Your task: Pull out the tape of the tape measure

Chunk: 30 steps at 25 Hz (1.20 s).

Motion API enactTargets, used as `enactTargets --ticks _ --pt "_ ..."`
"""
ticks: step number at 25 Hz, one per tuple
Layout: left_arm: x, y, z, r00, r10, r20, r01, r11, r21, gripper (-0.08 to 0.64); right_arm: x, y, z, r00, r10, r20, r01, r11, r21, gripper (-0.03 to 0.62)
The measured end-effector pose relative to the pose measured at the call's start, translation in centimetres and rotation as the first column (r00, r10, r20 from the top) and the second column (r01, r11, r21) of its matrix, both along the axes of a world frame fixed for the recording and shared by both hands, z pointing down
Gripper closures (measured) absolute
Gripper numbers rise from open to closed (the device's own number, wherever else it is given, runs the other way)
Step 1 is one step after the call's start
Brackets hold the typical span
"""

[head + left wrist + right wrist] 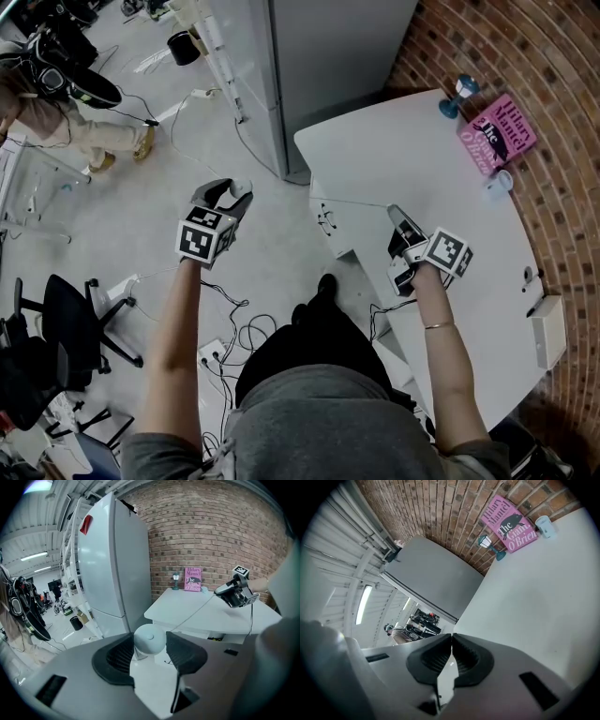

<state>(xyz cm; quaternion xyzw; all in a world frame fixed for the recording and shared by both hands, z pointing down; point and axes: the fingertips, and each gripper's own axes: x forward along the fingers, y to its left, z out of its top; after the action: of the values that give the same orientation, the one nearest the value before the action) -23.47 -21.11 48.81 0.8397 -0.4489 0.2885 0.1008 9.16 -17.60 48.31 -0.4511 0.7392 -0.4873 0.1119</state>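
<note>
A round white tape measure [149, 639] sits between the pads of my left gripper [149, 645], which is shut on it. In the head view that gripper [232, 194] hangs over the floor, left of the white table [412, 150]. A thin tape [194, 611] runs taut from the case across to my right gripper [216, 592]. In the head view the tape [352, 201] crosses the table's near corner to the right gripper [394, 212], whose jaws are shut on the tape's end. In the right gripper view the jaws [451, 644] meet with no visible gap.
A pink book [502, 131], a small teal lamp [459, 94] and a pale cup [497, 181] stand at the table's far side by the brick wall. A white box [547, 328] lies at its right edge. A tall grey cabinet [309, 66] stands beyond. Cables [234, 328] and an office chair [66, 328] are on the floor.
</note>
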Motion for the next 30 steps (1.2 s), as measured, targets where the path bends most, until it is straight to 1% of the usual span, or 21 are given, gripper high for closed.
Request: enactTargets --ticks 5,8,14,20,30 --pt "0.9 -0.7 -0.2 1.0 0.013 0.002 -0.013 1.0 0.001 0.334 1.0 -0.3 0.0 1.0 0.025 0.011 -0.025 1.0 -0.006 0.578" --pt "2.0 -1.3 -0.1 1.0 0.029 0.005 -0.029 1.0 -0.005 0.334 1.9 -0.3 0.2 0.999 0.04 -0.004 -0.04 0.999 -0.016 0.578" --pt "6.0 -2.5 0.8 0.995 0.097 0.015 -0.097 0.995 -0.03 0.334 3.8 -0.4 0.8 0.996 0.05 -0.078 -0.052 0.998 -0.026 0.578" --pt "9.8 -3.9 1.7 0.989 0.149 0.015 -0.148 0.988 -0.051 0.334 5.4 -0.8 1.3 0.991 0.087 -0.104 -0.091 0.995 -0.037 0.577" --pt "15.1 -6.7 4.0 0.976 0.216 0.039 -0.211 0.972 -0.102 0.334 9.9 -1.7 3.3 0.972 0.158 -0.174 -0.172 0.983 -0.068 0.577"
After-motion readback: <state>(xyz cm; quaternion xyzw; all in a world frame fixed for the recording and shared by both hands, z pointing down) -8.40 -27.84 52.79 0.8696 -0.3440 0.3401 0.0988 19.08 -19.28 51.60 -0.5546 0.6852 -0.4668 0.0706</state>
